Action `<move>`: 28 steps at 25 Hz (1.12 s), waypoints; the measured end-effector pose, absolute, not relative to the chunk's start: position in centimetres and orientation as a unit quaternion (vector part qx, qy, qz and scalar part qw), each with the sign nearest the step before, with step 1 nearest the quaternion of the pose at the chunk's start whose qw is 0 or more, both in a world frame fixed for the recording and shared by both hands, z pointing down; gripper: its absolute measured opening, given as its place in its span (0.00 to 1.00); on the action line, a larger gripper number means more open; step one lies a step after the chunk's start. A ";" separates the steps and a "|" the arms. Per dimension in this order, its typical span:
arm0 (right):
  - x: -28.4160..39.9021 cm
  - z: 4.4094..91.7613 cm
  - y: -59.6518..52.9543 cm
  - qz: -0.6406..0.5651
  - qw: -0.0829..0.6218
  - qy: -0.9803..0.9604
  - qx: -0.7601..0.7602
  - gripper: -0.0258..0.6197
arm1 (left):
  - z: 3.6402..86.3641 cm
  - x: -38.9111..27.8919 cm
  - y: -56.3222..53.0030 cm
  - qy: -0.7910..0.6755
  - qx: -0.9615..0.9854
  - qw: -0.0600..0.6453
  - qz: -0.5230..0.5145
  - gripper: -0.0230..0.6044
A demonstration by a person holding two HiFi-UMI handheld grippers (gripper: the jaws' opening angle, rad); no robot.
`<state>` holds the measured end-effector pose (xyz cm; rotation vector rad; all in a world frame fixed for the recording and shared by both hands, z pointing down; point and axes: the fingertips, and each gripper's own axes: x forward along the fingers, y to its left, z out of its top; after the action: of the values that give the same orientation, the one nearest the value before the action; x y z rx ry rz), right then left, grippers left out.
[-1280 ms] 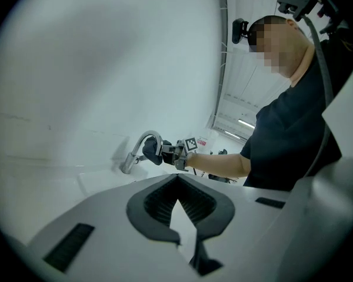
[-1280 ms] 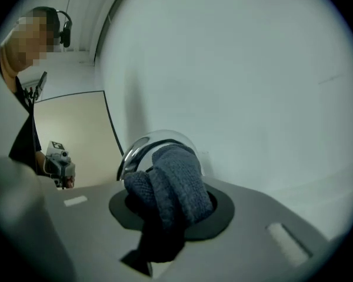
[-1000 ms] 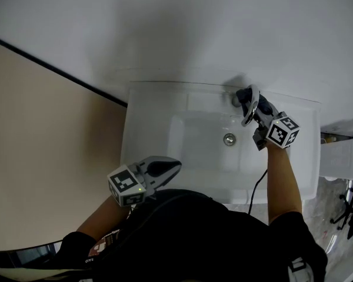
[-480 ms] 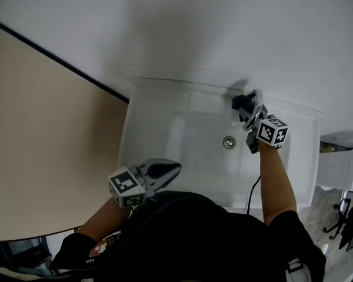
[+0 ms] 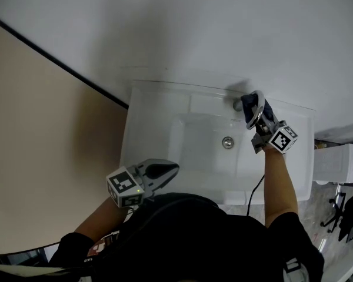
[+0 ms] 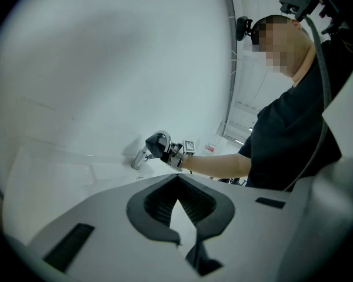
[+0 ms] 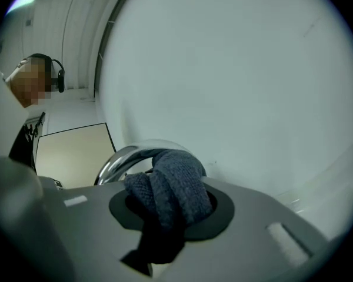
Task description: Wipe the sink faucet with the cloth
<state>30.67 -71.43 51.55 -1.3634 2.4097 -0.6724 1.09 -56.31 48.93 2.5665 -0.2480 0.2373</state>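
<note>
The chrome faucet (image 5: pixel 240 104) curves up at the back rim of the white sink (image 5: pixel 153 122). My right gripper (image 5: pixel 254 111) is shut on a dark blue knitted cloth (image 5: pixel 250 103) and presses it against the faucet's arch. In the right gripper view the cloth (image 7: pixel 168 191) bulges between the jaws, with the faucet arch (image 7: pixel 121 159) just behind it. My left gripper (image 5: pixel 168 170) hovers over the sink's front left edge, shut with nothing in it. From the left gripper view (image 6: pixel 185 247) I see the faucet (image 6: pixel 139 157) and the cloth (image 6: pixel 155 145) far ahead.
The drain (image 5: pixel 227 141) lies in the basin below the faucet. A white wall rises right behind the sink. A beige surface (image 5: pixel 41 157) lies to the left and a white unit (image 5: pixel 337 163) to the right. A black cable (image 5: pixel 255 187) hangs from my right gripper.
My right gripper with the cloth slid a little left on the faucet, then back right and nearer. The left gripper has held still.
</note>
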 end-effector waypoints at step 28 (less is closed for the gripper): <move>33.5 50.6 -71.1 -0.390 0.299 0.753 -0.437 0.19 | 46.7 -4.4 -56.8 -0.091 0.961 0.254 0.053 0.04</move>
<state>33.49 -71.14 50.60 -1.1610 2.0004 -1.0364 -4.44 -56.79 46.73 2.6124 -0.2468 0.1452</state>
